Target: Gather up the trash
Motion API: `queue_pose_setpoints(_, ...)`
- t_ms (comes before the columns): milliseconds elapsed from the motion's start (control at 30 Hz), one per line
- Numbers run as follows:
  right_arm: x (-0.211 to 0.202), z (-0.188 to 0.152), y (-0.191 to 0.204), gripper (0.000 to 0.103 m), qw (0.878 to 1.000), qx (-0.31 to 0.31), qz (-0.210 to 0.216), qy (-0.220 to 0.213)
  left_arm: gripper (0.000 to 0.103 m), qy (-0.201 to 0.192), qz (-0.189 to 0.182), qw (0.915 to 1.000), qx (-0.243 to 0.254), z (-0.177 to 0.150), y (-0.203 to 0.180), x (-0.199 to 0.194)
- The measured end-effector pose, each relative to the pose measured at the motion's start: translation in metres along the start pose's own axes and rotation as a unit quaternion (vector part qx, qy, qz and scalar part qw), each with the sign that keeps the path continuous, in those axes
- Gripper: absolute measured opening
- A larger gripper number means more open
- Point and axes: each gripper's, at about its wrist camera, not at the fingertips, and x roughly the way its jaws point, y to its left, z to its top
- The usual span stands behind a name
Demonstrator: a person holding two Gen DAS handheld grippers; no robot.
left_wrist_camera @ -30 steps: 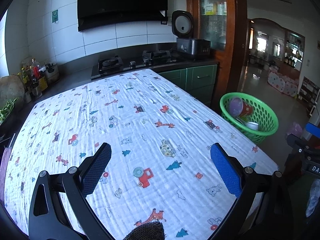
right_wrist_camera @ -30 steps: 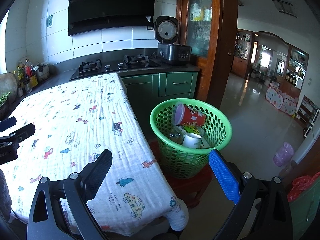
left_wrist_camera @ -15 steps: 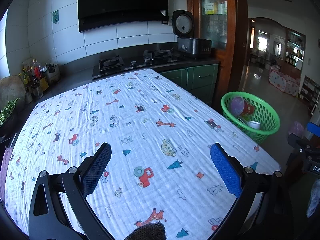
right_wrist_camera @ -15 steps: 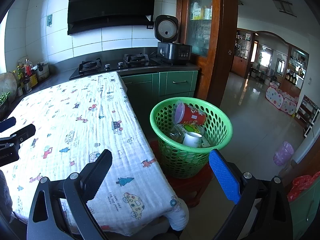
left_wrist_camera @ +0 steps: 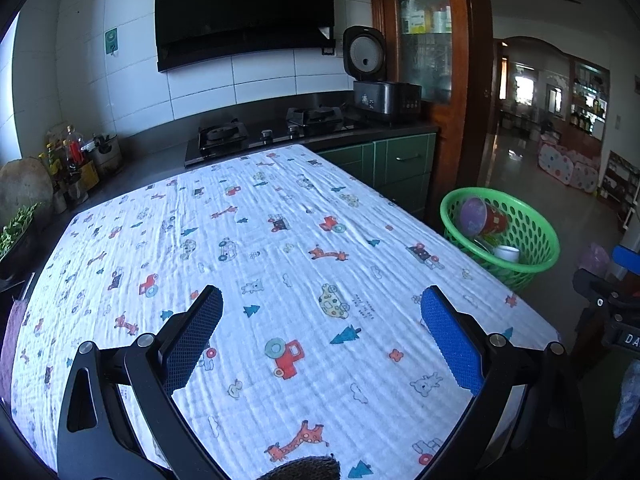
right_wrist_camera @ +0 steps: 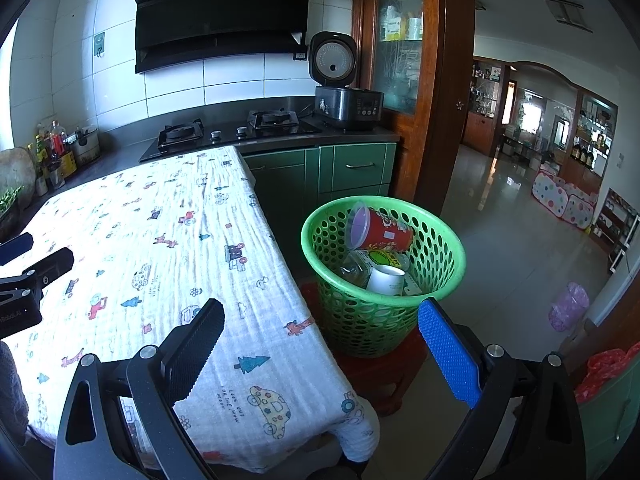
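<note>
Left claw (left_wrist_camera: 320,340): released, nothing between its blue ribbed pads, hanging over the near part of the counter.
Right claw (right_wrist_camera: 320,344): released too, empty, straddling the counter's near right corner with the basket just beyond.
Counter (left_wrist_camera: 280,208): covered by a white crinkled cloth printed with cars, giraffes and trees; no trash shows on it in either view (as far as the fisheye reaches).
Basket (right_wrist_camera: 436,224): green perforated plastic, round, tapering downward, on a red stool just off the counter's right edge, not touching the cloth.
Trash: inside the basket lie a red cup (right_wrist_camera: 386,234) with a purple mouth, tipped on its side with its long axis roughly level and the mouth facing the counter; a white cup (right_wrist_camera: 386,280) lower down; a clear crumpled bottle (right_wrist_camera: 354,268) beside it.
Key relation: the basket lies ahead and slightly right of the right claw, and far right of the left claw, so the right hand is plainly nearer.
Judgement: collecting looks close to done, since every loose piece in view already sits in the basket.
Beyond the basket: green cabinets, a black hob and a rice cooker against the white tiled wall.
</note>
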Motion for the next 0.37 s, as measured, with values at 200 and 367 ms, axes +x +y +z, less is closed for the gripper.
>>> queue_pose_setpoints(200,0.0007,0.0012,0.0008,0.094,1.0,0.002,-0.001,0.003,0.098,0.005,-0.001,1.0,-0.001,-0.0016,-0.0012,0.0013)
queue_pose_setpoints(367,0.0005,0.0014,0.0011,0.094,1.0,0.002,-0.001,0.002,0.098,0.005,0.001,1.0,0.0,-0.0018,-0.0014,0.0014)
